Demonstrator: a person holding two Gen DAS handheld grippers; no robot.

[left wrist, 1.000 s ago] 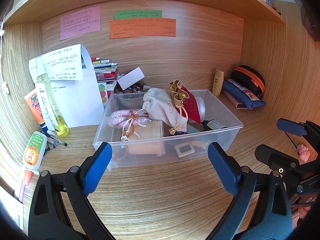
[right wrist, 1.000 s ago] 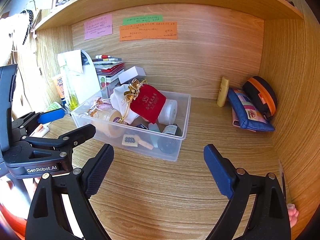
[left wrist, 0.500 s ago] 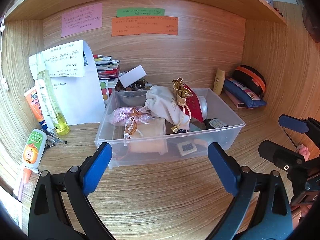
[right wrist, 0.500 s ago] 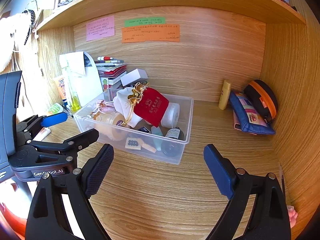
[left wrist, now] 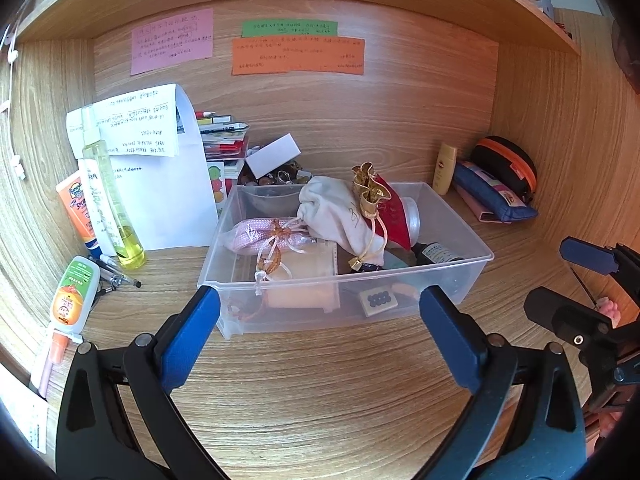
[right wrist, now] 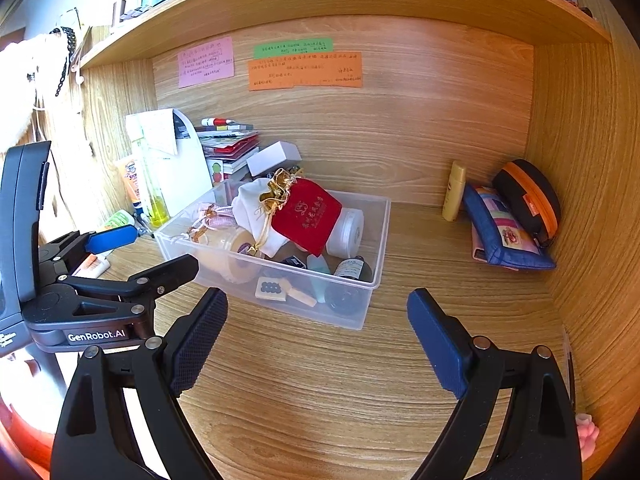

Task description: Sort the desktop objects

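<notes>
Left gripper (left wrist: 320,332): jaws spread wide, holding nothing, hovering over the desk just short of the bin's near wall
Right gripper (right wrist: 316,332): also wide apart and empty, off to the left gripper's 3 o'clock, facing the bin's near right corner
Clear plastic bin (left wrist: 456,272): mid-desk, at 12 o'clock from both grippers, piled with loose items
Red pouch (right wrist: 306,214): on top of the heap, leaning on a white jar (right wrist: 346,232); soft velvet-looking cloth, light I'd guess, likely to sag, so best pinched at the gathered gold neck (right wrist: 278,188)
White cloth bag (left wrist: 336,212): at the red pouch's 9 o'clock, limp; take a fold near the drawstring
Pink pouch (left wrist: 256,234): at the bin's 9 o'clock side, small and soft, ribbon may snag
Dark bottle (right wrist: 352,270): low at the bin's 4 o'clock; looks rigid and smooth, probably slippery, grip across the body
Desk strays: sunscreen tube (left wrist: 74,294) and pens at 9 o'clock, pencil cases (right wrist: 506,236) at 2 o'clock
</notes>
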